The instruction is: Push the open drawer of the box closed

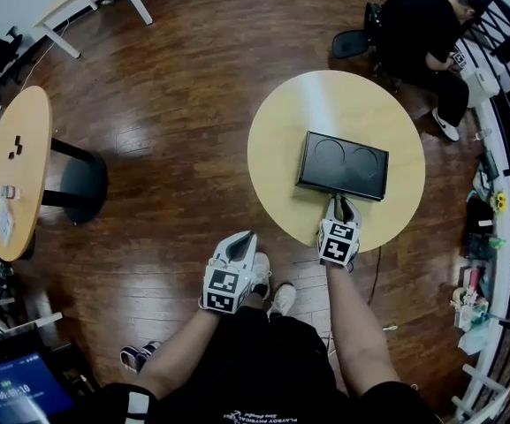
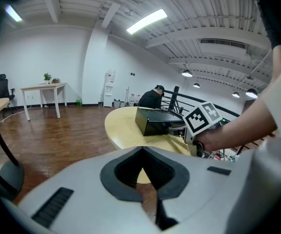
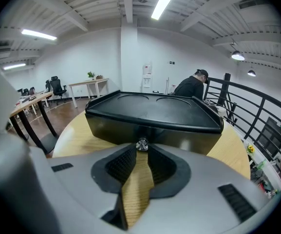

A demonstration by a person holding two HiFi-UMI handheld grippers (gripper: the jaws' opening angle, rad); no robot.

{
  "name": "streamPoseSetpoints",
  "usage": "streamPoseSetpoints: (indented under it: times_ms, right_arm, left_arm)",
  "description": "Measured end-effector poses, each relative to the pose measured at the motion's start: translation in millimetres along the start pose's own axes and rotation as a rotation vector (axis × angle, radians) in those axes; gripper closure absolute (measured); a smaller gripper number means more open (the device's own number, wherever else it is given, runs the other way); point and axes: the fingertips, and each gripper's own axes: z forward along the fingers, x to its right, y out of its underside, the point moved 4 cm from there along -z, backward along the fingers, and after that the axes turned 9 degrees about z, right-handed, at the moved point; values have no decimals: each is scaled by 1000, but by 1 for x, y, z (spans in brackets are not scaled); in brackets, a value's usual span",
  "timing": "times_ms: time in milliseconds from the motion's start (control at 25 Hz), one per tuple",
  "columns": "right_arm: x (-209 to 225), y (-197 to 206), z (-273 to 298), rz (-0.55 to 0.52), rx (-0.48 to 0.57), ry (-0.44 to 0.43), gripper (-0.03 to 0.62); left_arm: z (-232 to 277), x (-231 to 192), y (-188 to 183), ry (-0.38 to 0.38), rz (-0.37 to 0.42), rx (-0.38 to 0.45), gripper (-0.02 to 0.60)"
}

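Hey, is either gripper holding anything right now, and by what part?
The right gripper pinches the small silver knob on the drawer front of the black rectangular box. The left gripper holds nothing.

In the head view the box [image 1: 343, 164] shows only its top. Its near face lies hidden under the top's rim, and the fingers of the right gripper [image 1: 340, 201] cover the spot where they meet it. In the right gripper view the gripper's own body covers the lower part of that face, so the drawer's outline cannot be made out. Only a small knob [image 3: 141, 144] shows, pinched at the fingertips. At the left, the side bench [image 1: 16, 170] is cut off by the picture's edge, and the things on it are too small to name. A screen [image 1: 11, 391] in the near left corner is cut off too.
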Motion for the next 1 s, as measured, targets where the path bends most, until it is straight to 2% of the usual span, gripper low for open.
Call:
streamPoseSetpoints:
  times_ms: [720, 1000]
  right_arm:
    - [-8, -3, 8, -3, 4, -8, 522]
    - [-28, -10, -8, -2, 45, -41, 522]
  left_arm:
    - [-4, -5, 8, 1, -4, -16, 581]
    - [-1, -5, 5, 14, -1, -3, 581]
